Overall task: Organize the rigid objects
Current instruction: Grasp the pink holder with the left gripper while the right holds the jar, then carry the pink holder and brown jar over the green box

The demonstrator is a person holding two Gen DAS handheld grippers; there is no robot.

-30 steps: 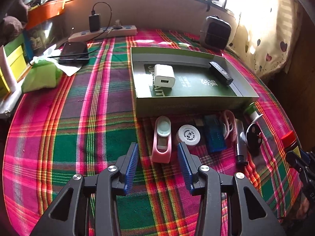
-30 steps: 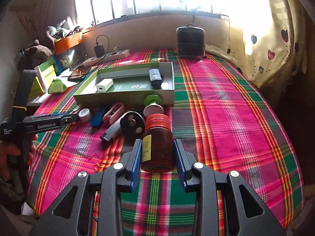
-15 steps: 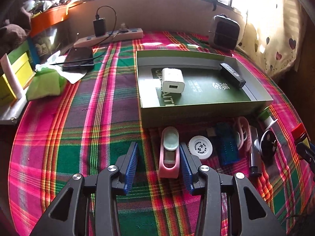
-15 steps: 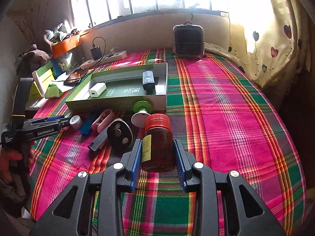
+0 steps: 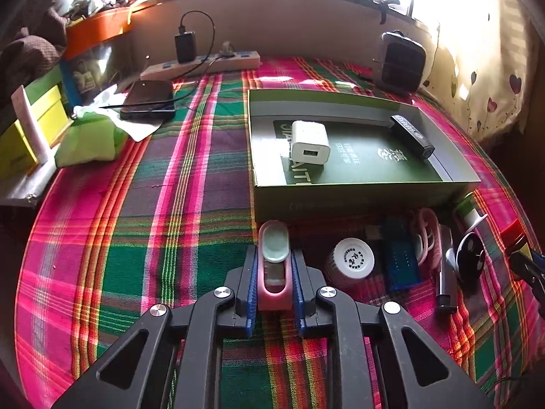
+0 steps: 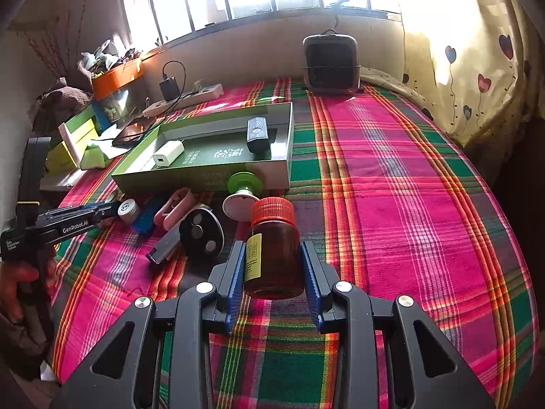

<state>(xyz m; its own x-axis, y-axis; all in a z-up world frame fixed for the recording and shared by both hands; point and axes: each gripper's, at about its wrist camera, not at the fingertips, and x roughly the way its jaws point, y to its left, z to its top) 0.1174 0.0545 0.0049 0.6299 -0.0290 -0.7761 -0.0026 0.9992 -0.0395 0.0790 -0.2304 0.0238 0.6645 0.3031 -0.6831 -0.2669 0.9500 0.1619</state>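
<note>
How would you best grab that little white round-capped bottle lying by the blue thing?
Take the white bottle across its round body just behind the cap, coming from above. It lies on its side, cap toward the camera, with the blue stick close alongside, so a sideways approach looks crowded.

charger and remote in box, bottle before it

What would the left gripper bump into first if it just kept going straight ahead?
Probably the near wall of the green box. The left gripper has its jaws shut on the pink case, whose far end nearly reaches that wall, though depth is hard to judge.
</note>
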